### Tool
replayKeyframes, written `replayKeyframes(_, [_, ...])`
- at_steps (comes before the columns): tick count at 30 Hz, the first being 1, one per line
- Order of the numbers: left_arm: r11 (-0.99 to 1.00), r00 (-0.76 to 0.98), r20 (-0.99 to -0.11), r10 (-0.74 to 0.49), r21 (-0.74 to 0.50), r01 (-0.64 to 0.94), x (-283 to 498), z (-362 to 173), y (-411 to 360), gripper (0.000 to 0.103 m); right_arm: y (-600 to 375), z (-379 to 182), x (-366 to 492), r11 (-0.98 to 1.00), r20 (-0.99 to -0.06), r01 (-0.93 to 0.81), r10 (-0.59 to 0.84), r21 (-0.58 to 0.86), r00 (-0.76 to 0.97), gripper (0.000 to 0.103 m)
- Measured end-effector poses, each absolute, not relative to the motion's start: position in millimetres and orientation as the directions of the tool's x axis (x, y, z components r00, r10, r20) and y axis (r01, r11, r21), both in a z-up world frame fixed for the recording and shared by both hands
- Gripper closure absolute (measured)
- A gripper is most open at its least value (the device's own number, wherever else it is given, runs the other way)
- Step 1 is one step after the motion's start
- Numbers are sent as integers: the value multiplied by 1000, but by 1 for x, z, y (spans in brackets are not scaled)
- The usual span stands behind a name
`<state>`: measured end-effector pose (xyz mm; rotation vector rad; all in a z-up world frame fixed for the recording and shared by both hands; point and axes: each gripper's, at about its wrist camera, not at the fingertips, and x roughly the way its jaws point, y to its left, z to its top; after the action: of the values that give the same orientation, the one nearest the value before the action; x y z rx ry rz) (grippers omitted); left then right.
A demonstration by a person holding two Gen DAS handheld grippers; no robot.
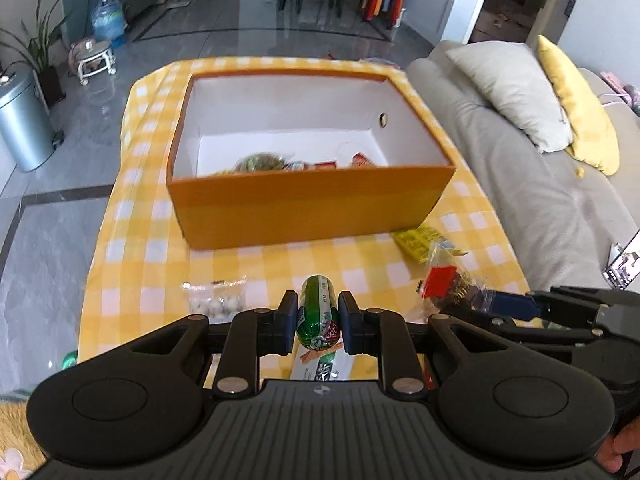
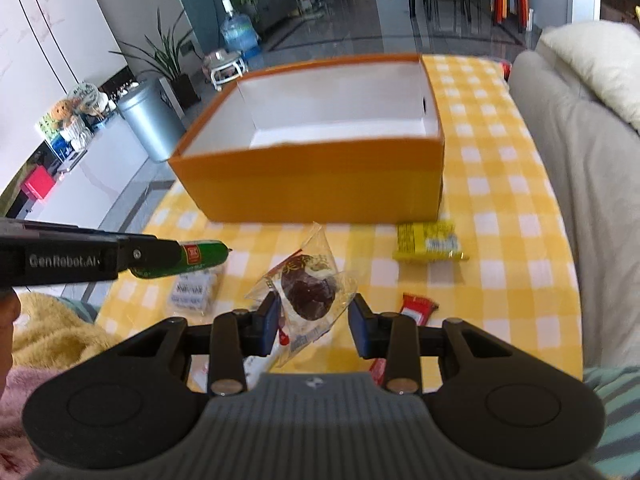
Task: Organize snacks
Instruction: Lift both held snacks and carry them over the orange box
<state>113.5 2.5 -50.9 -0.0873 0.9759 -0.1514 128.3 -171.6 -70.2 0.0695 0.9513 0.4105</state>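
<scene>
My left gripper is shut on a green sausage stick, held above the yellow checked tablecloth. My right gripper is shut on a clear packet with a dark brown snack inside, also held off the table. In the right wrist view the left gripper comes in from the left with the sausage stick. The left wrist view shows the right gripper and its packet at the right. Ahead of both stands the open orange box, with several snacks inside along its near wall.
Loose on the cloth lie a yellow packet, a red packet, a white packet and a bag of white candies. A grey sofa with cushions runs along the table's right side. A metal bin stands on the floor to the left.
</scene>
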Motion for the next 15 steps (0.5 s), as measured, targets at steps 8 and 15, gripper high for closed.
replayKeyframes(8, [985, 582, -795, -171, -129, 114, 131, -31, -2, 80, -169, -41, 144, 923, -748, -326, 362, 204, 557, 69])
replayKeyframes(15, [986, 617, -771, -158, -94, 136, 157, -14, -2, 80, -164, -24, 176, 918, -727, -346, 370, 191, 578, 70])
